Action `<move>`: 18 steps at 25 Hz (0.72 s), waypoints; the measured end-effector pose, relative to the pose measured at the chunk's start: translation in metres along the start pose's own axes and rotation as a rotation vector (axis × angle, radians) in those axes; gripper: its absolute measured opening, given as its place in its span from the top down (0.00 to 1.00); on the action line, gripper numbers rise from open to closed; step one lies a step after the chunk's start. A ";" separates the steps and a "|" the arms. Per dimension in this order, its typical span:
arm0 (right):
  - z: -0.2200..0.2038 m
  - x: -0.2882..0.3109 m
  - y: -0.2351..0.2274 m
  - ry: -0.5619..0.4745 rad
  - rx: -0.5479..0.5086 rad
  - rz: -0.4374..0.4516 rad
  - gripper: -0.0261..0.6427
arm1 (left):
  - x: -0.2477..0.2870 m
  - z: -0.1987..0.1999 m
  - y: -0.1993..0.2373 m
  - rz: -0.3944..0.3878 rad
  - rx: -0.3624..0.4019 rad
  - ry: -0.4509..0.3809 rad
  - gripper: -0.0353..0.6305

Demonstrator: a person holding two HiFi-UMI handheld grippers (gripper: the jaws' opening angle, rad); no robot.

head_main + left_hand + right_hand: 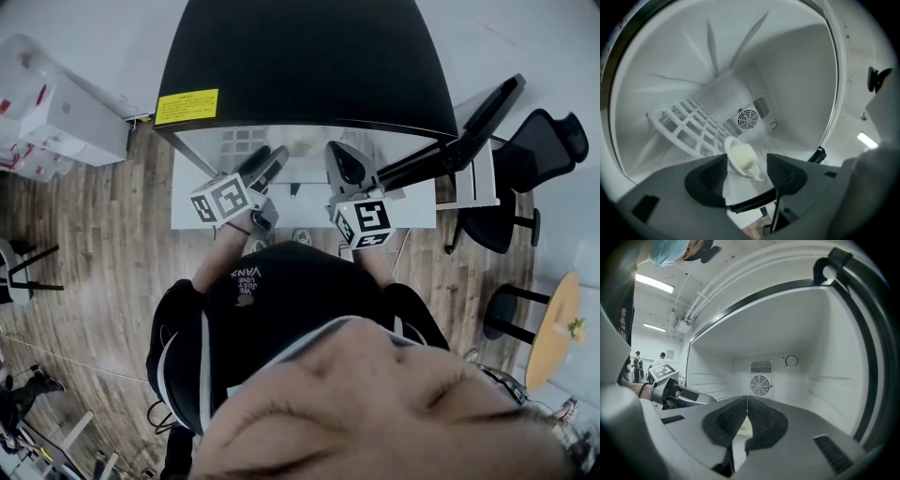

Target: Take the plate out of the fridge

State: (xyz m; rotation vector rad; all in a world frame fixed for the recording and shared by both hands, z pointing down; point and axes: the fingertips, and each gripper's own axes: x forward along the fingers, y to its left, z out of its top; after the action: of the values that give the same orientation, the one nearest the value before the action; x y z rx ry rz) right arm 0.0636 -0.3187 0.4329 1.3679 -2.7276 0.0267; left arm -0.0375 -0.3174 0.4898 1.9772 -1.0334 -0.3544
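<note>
A white plate (728, 141) carrying a pale lump of food (743, 158) sits inside the open fridge (300, 66), in front of the round fan vent (748, 118) on the back wall. It lies just past the tips of the left hand-held gripper (746, 160) and is framed in the gap between the jaws, which stand wide apart with neither pad pressing on it. A white grid rack (689, 129) shows beside the plate in the left gripper view. The right hand-held gripper (746, 404) also points into the fridge, its jaws clenched together on nothing. The black fridge stands on a white desk (187, 202), its door (459, 141) swung open to the person's right.
</note>
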 end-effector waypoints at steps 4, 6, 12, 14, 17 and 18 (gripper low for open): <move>0.001 -0.001 0.000 -0.002 -0.001 -0.002 0.94 | 0.002 -0.003 0.000 -0.027 -0.080 -0.005 0.59; 0.002 -0.002 -0.001 -0.003 0.000 -0.006 0.94 | 0.003 -0.003 0.000 -0.041 -0.108 -0.010 0.59; 0.001 -0.005 -0.004 -0.006 0.001 -0.017 0.94 | 0.005 0.000 0.002 -0.073 -0.224 -0.022 0.59; 0.001 -0.006 -0.004 -0.006 0.002 -0.018 0.94 | 0.005 0.001 0.004 -0.066 -0.260 -0.022 0.59; 0.001 -0.006 -0.004 -0.005 0.002 -0.019 0.94 | 0.007 0.000 0.007 -0.037 -0.305 -0.019 0.59; 0.001 -0.006 -0.004 -0.005 0.003 -0.018 0.94 | 0.008 0.000 0.007 -0.030 -0.322 -0.021 0.59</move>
State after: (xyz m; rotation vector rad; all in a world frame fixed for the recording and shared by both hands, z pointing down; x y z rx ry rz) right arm 0.0701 -0.3159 0.4312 1.3955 -2.7194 0.0258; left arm -0.0368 -0.3259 0.4964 1.7033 -0.8983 -0.5247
